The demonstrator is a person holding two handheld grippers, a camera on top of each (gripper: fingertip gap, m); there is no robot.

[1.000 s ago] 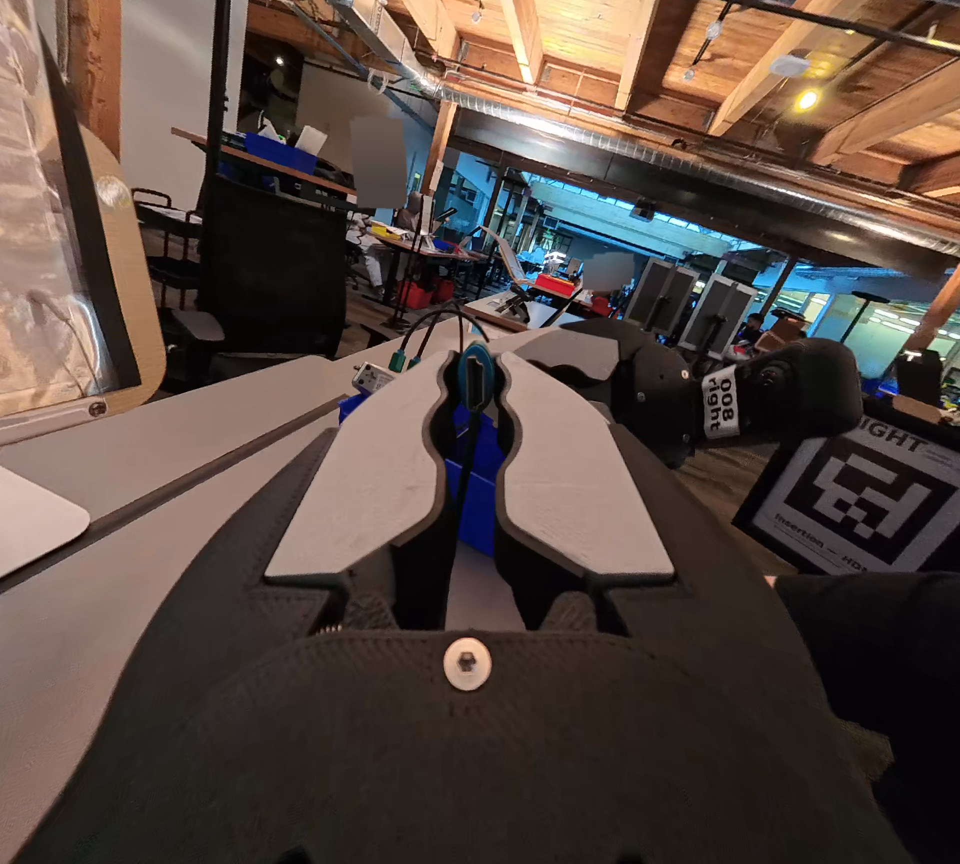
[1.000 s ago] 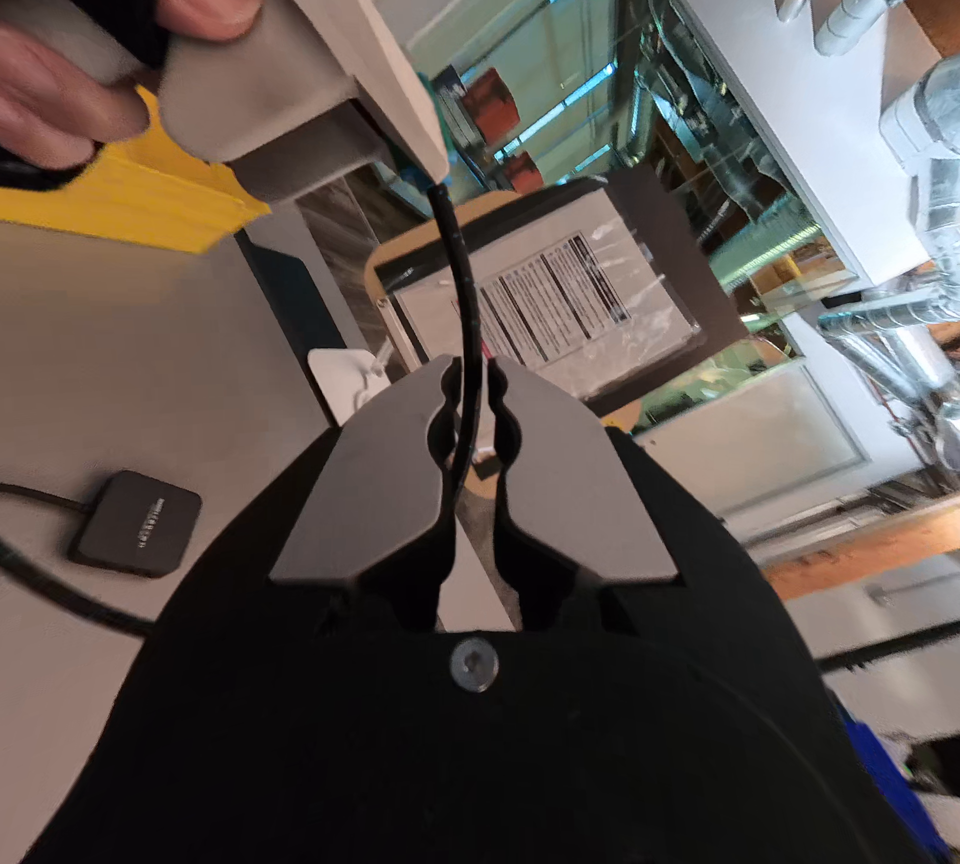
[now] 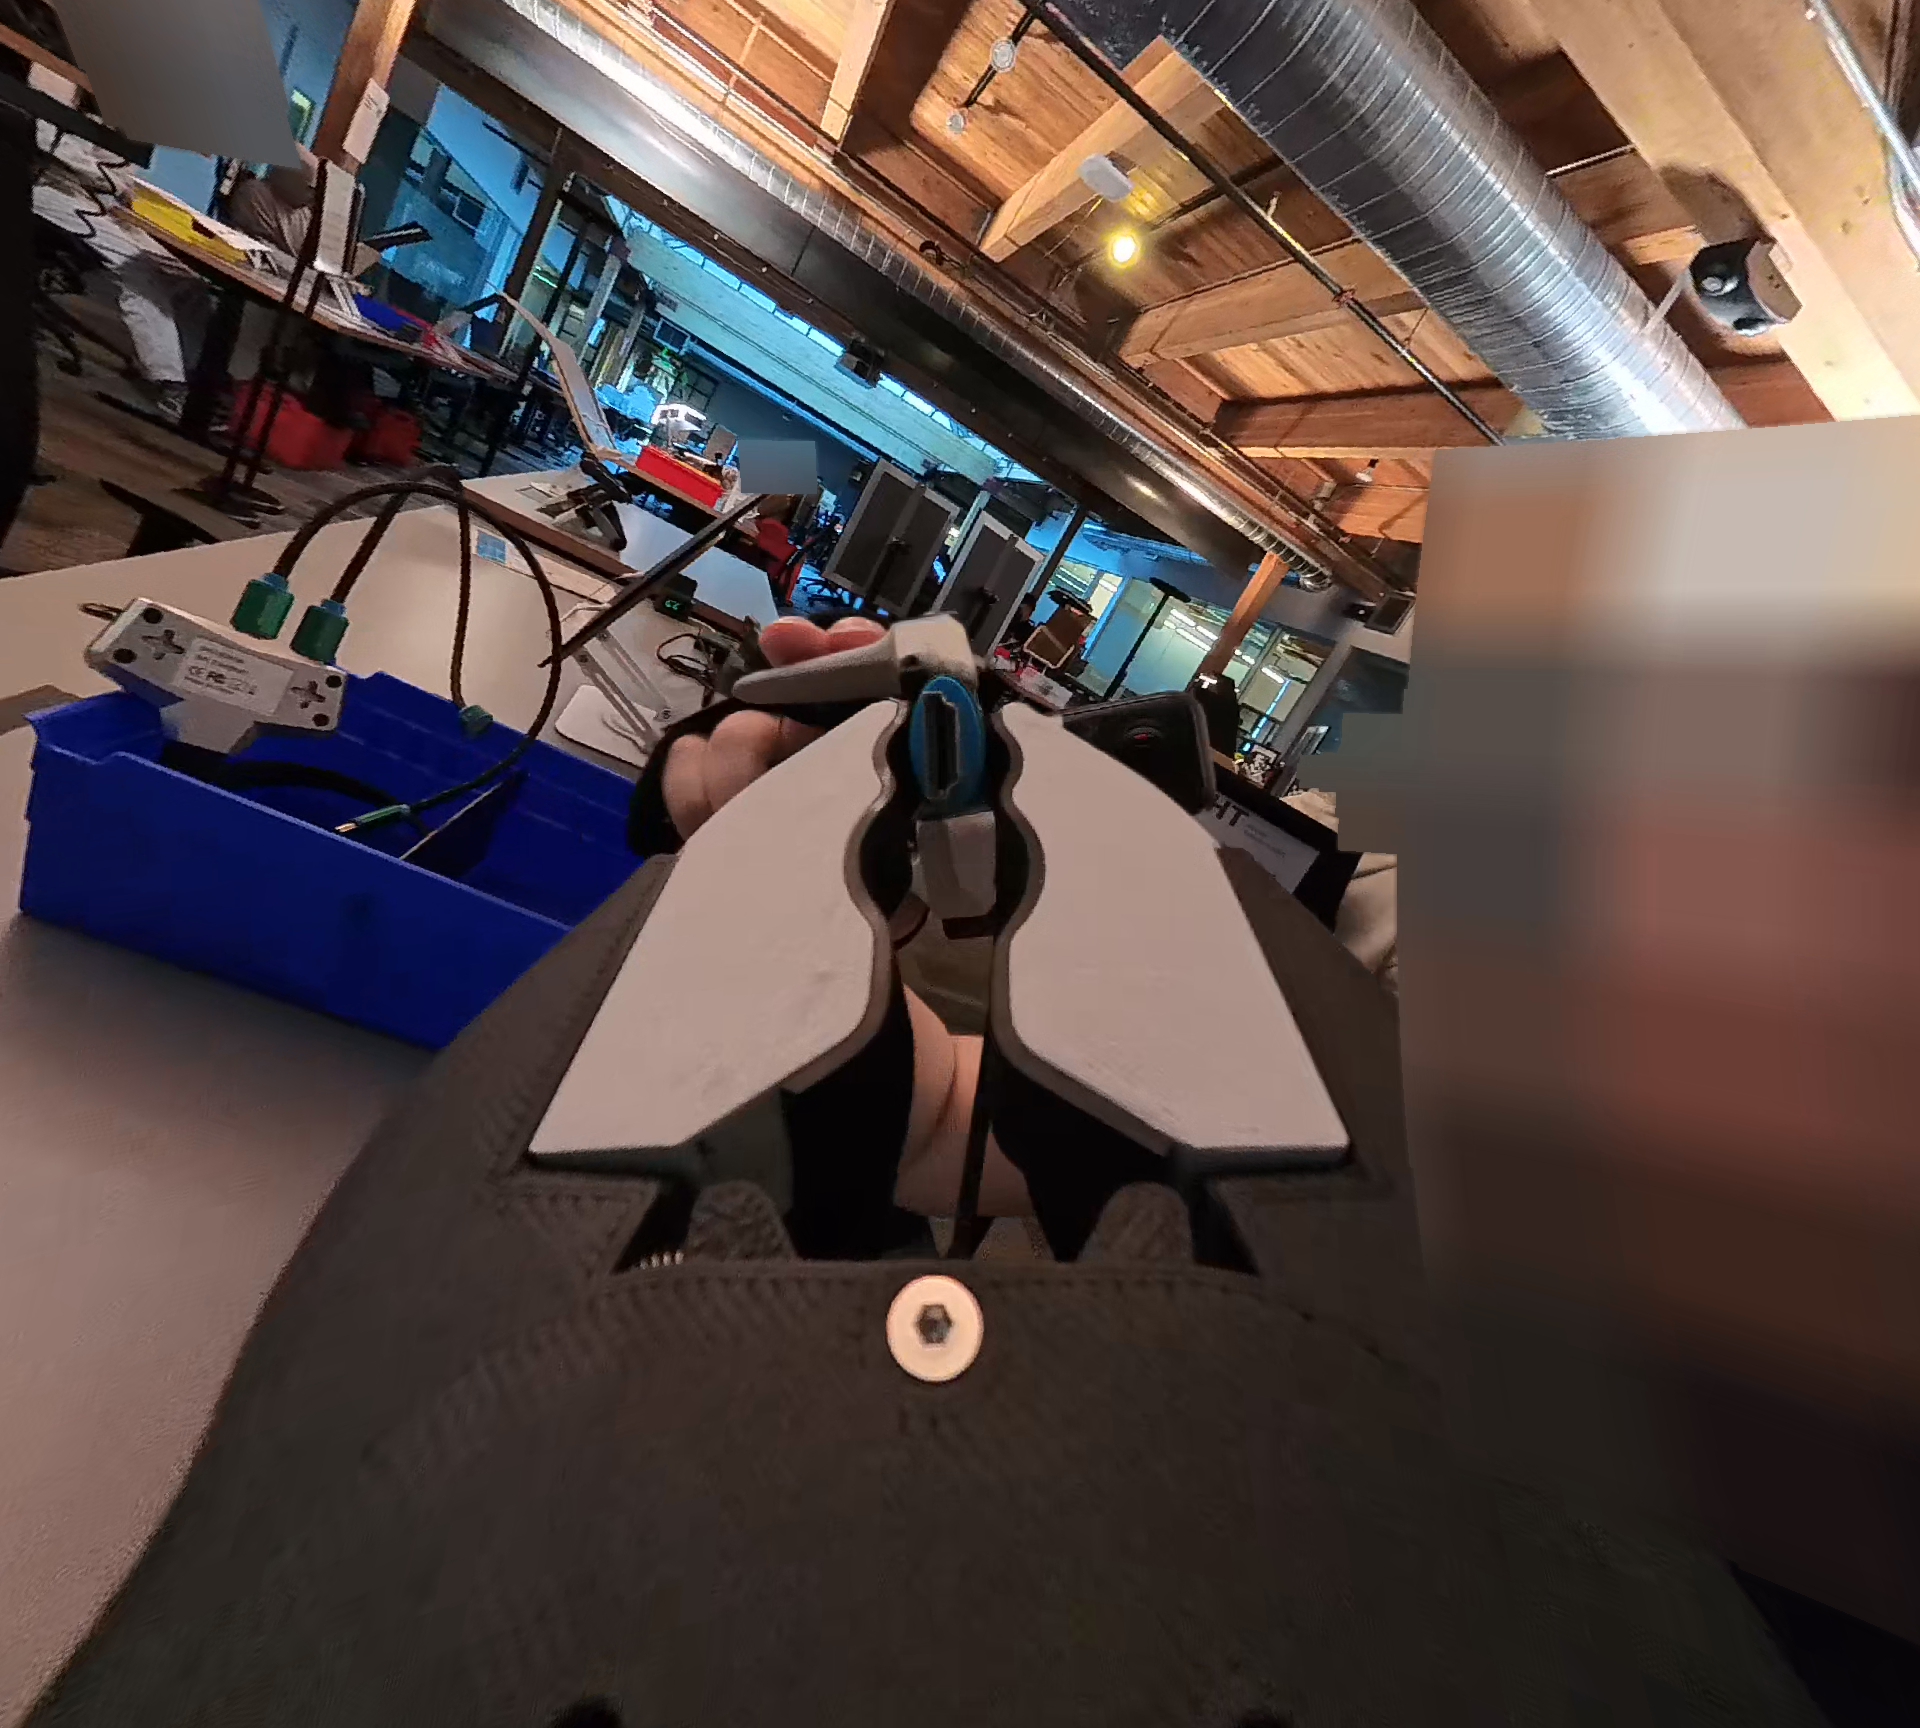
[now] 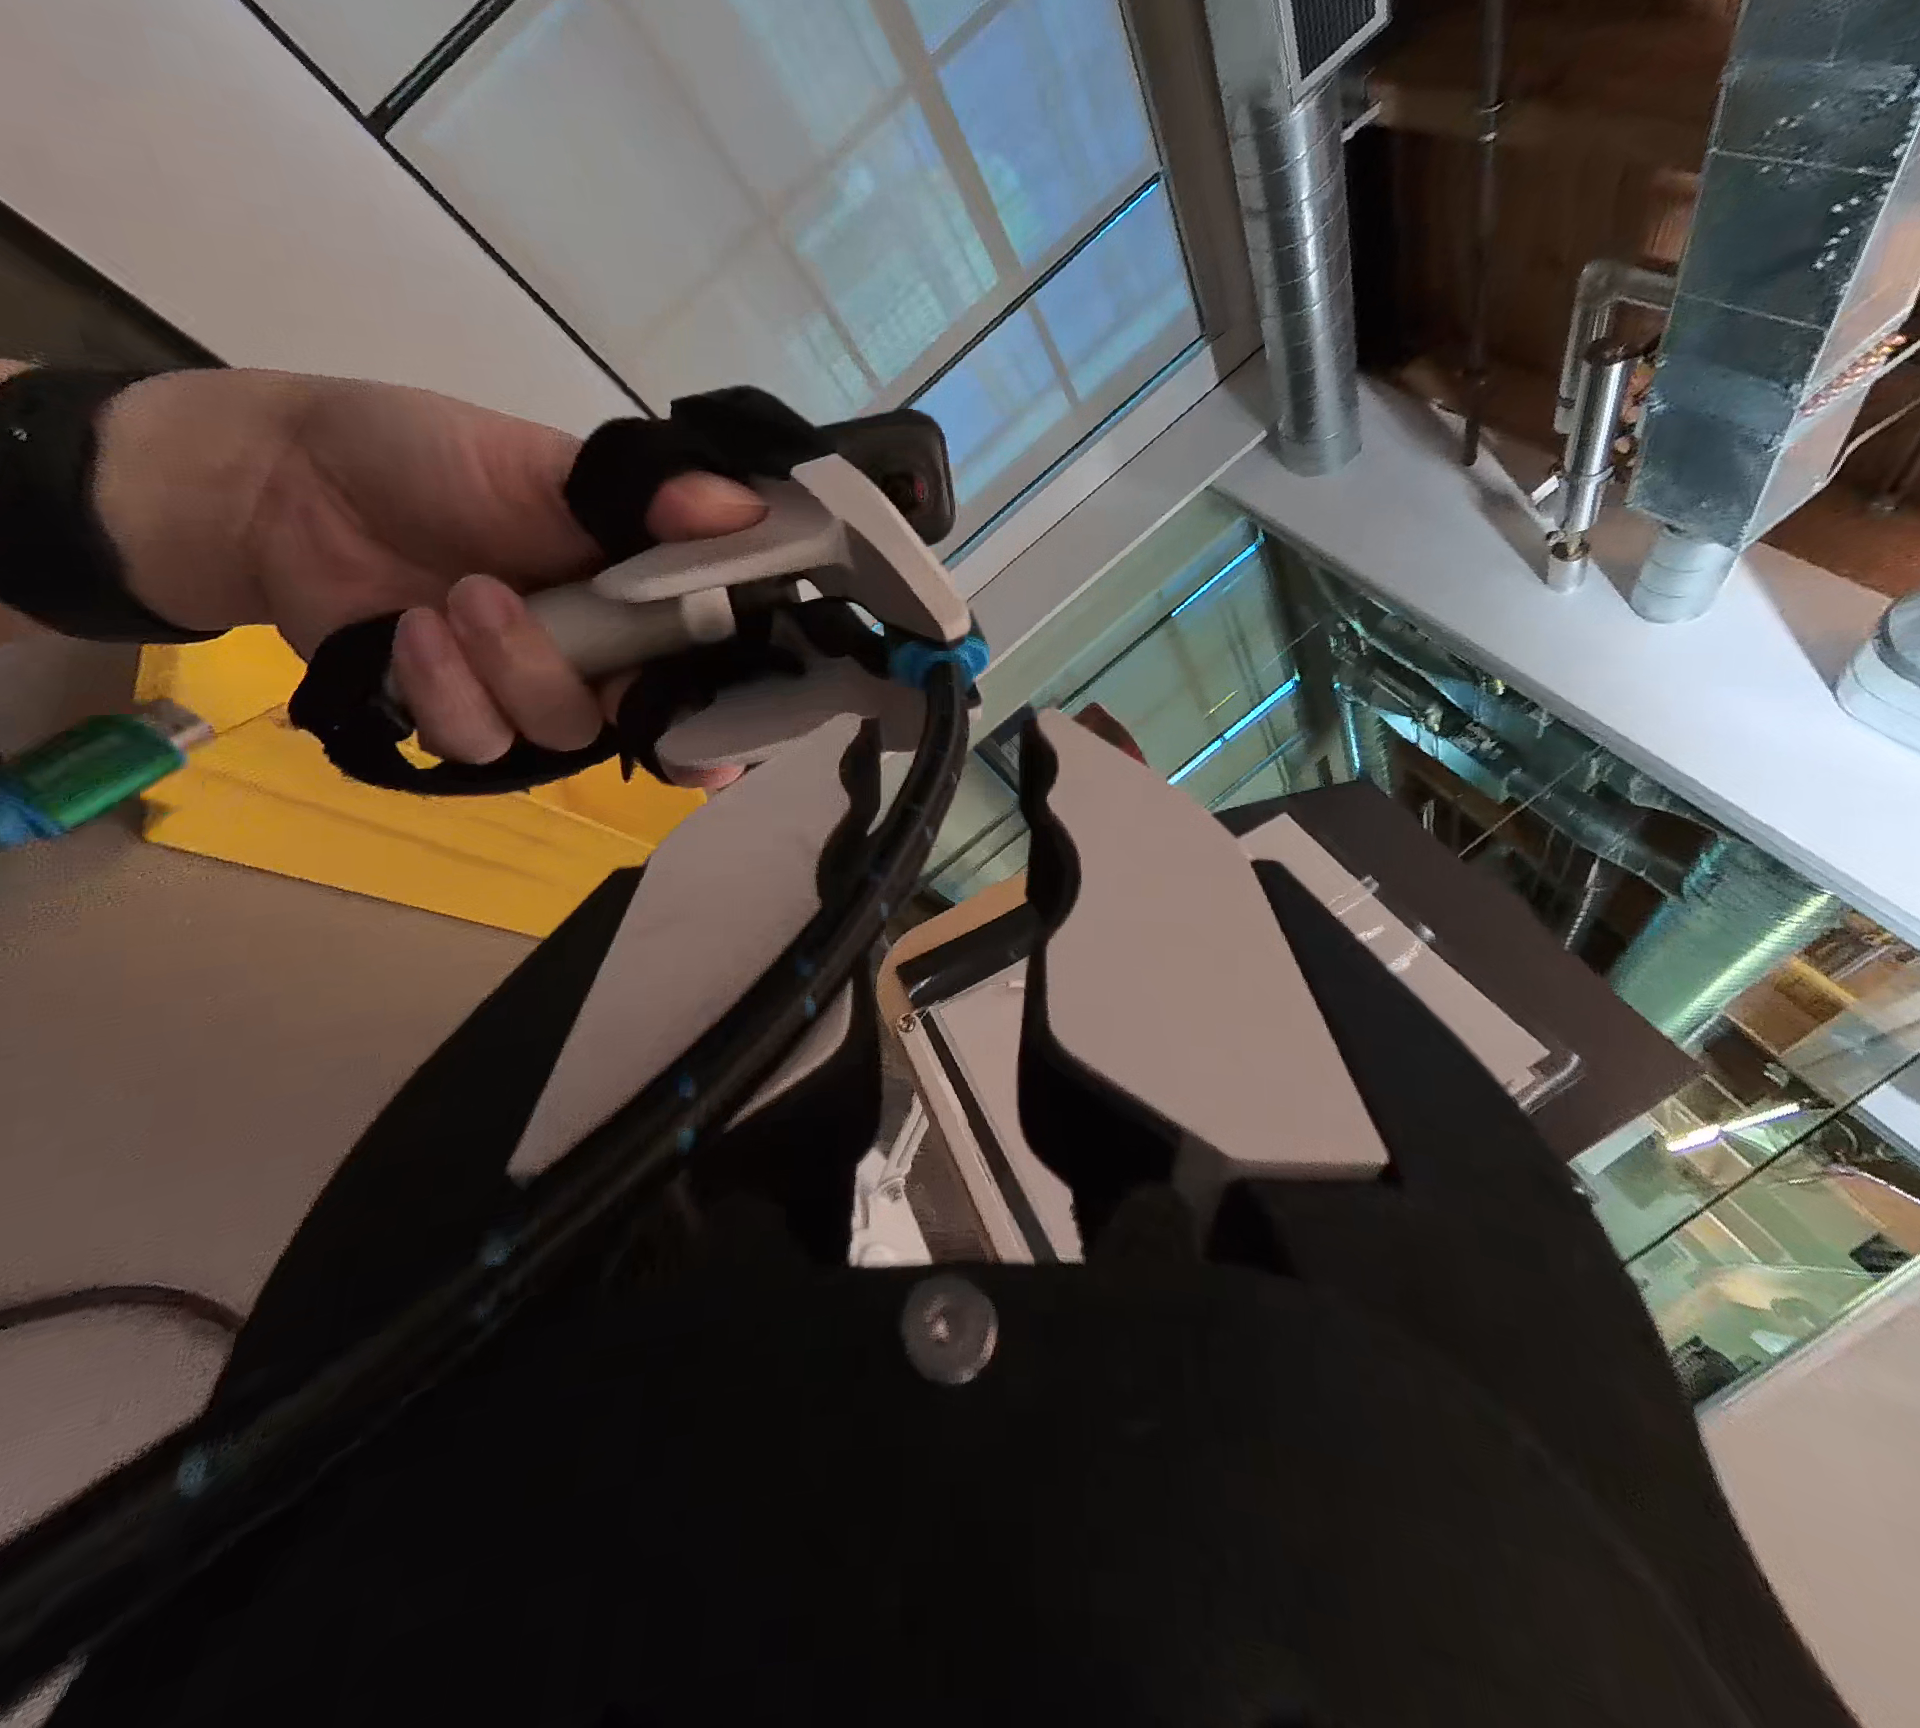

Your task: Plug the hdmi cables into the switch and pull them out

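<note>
My left gripper (image 3: 945,728) is shut on a blue HDMI plug (image 3: 943,743), its socket end facing away from me. The right wrist view shows that plug (image 4: 935,655) pinched in the left gripper's fingers (image 4: 883,535), with a gloved hand (image 4: 343,515) behind. Its black cable (image 4: 831,961) curves down across one finger of my right gripper (image 4: 940,743), which is open. The silver switch (image 3: 218,676) rests on the rim of a blue bin (image 3: 260,899) at the left, with two green plugs (image 3: 260,606) in it. Another green plug (image 4: 94,769) lies on the table.
A third braided cable ends in a loose green plug (image 3: 476,720) over the bin. A yellow tray (image 4: 364,805) lies on the grey table (image 4: 208,1055). A dark board with sheets (image 4: 1351,982) stands behind my right gripper. A blurred patch fills the right of the left wrist view. The grippers are tip to tip, or close to it.
My right gripper has opened and let go of the black cable. The left gripper, still holding the blue plug, has turned, so the switch and bin now show at the left.
</note>
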